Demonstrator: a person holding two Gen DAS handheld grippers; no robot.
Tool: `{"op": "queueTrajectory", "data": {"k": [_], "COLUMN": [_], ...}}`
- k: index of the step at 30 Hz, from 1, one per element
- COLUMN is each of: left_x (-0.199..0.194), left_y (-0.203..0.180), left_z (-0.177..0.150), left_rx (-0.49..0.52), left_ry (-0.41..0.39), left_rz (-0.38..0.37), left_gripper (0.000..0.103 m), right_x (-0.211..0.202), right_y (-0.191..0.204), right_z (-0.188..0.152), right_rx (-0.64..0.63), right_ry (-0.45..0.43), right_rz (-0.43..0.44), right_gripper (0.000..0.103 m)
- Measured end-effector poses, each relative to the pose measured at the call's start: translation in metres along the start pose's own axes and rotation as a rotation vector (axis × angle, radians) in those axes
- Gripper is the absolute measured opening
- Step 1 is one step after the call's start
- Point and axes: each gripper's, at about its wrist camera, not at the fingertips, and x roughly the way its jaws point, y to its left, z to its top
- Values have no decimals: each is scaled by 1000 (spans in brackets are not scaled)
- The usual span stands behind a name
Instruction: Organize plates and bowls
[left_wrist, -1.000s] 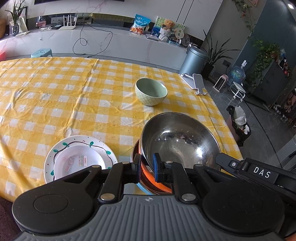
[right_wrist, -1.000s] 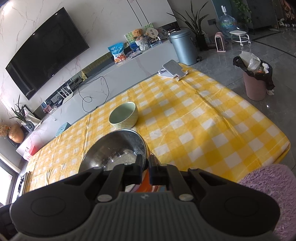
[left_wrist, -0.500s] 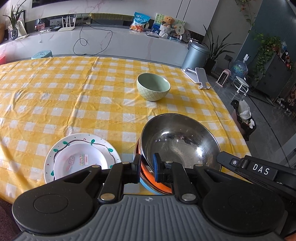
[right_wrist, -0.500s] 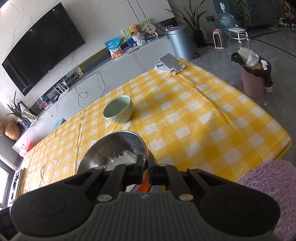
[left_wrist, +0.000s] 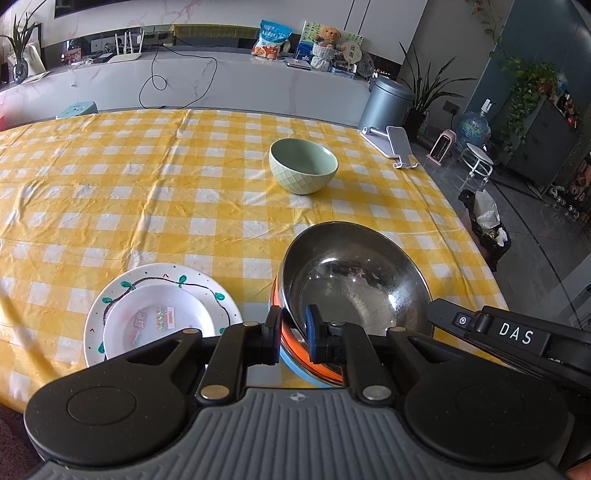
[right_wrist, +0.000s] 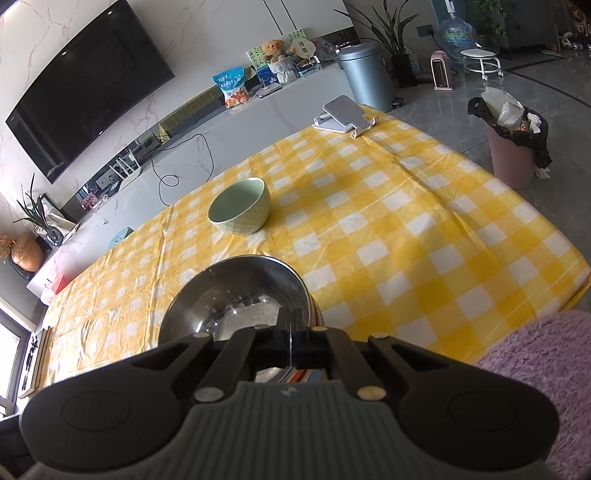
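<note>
Left gripper (left_wrist: 293, 334) clamps the near rim of a steel bowl (left_wrist: 354, 284), one pad inside, one outside. The steel bowl sits nested on an orange bowl (left_wrist: 295, 349) with a blue one (left_wrist: 295, 367) under it. To the left, a small white plate (left_wrist: 159, 325) lies on a larger leaf-patterned plate (left_wrist: 147, 280). Farther back, a green bowl (left_wrist: 303, 166) stands alone on the yellow checked tablecloth (left_wrist: 147, 192). Right gripper (left_wrist: 517, 339) shows at the right edge by the steel bowl's rim; its fingertips are hidden.

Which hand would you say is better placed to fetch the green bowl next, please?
Neither is free: the left gripper and right gripper both clamp the steel bowl. The green bowl lies roughly straight ahead of both.
</note>
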Motion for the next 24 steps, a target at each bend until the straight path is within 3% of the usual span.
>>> {"op": "queueTrajectory", "data": {"k": [13,16,18,24], "left_x": [-3,-7,-10,-17], "left_y": [5,8,9,12], "left_z": [3,6,9,28], "left_rx": [-13,-18,-21,4], "left_ry": [-10,-22,-29,-44], "left_rz": [-25,-29,-39,-53], "left_gripper": [18,24,28,35], "right_x": [-8,-12,-13,-13], "right_y": [0,1,3,12], "right_z": [1,2,4,15], "right_rx": [12,4,-8,-51], "right_ry": [-29,-39,-45,-55], "right_rz": [15,21,22,21], "right_gripper": [3,11,23,30]}}
